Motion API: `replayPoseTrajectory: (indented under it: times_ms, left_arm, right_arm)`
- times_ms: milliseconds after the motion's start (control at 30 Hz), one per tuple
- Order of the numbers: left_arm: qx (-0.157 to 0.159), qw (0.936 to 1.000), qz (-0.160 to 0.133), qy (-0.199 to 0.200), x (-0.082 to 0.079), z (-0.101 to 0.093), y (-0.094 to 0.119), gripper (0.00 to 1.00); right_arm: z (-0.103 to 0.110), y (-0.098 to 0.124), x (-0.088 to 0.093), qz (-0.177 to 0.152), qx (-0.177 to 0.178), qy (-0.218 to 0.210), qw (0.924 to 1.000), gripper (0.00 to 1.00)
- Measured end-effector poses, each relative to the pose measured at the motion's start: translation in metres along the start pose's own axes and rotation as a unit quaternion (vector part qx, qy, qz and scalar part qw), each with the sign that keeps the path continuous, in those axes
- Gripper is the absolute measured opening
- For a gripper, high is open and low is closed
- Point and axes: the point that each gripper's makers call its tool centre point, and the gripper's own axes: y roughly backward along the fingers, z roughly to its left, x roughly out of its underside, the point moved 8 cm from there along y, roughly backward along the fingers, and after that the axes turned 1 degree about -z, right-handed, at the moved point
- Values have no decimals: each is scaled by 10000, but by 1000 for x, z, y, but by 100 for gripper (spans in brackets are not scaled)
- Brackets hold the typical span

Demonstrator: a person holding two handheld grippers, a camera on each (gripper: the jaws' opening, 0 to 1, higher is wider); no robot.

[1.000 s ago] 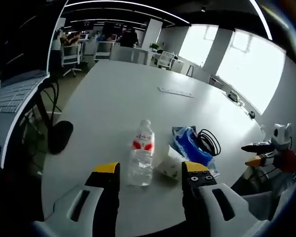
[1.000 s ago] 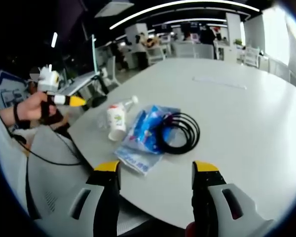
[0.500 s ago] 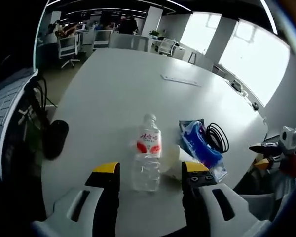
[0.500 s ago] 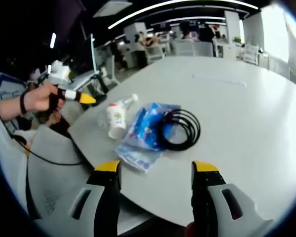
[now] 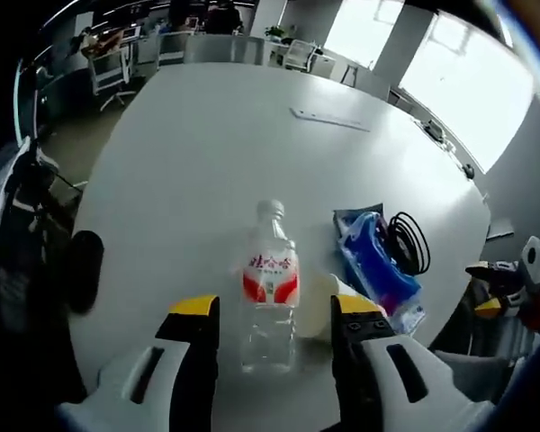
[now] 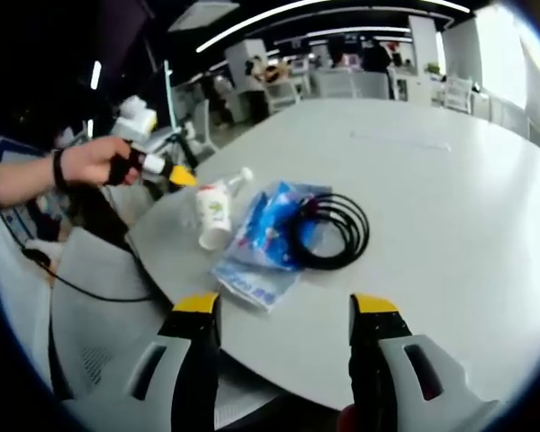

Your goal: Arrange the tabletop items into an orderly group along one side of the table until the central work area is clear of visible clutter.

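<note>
1. Table: a large white top. In the left gripper view more of it shows than a second ago, and the items sit lower and closer to the jaws; in the right gripper view it looks much the same.
2. Blue bag: it lies near the table's edge, beside the coiled black cable. The right gripper view shows the cable overlapping the bag, which the left view shows less plainly.
3. Bottle: it stands upright, red label facing the camera, just ahead of the gap between the left jaws; a second ago it stood further up the view. In the right gripper view it is mostly hidden behind the cup.
4. Cup: it lies on its side just beside the bottle. The left view shows only its pale side; the right view shows its printed side.
5. Left gripper: jaws apart, holding nothing. In the right gripper view it is held in a hand and is closer to the cup than before.
6. Right gripper: jaws spread wide, empty, short of the bag.
</note>
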Motion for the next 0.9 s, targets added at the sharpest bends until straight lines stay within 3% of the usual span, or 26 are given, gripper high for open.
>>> replayPoseTrajectory:
  times_ms: [367,667,900]
  left_arm:
    - [-26,9982,571,-174,-5,-1,-21,49]
    - [19,9928,1175,-239,-5,-2,-41,49]
    - [-15,9913,1275,-334,-6,-1,-54,46]
  right_arm:
    - [-4,-1,2,19,-16,-43,10000,55]
    - [-5,-2,3,56,-30,-72,10000,56]
    - [-7,-1,5,69,-13,-121,9999,56]
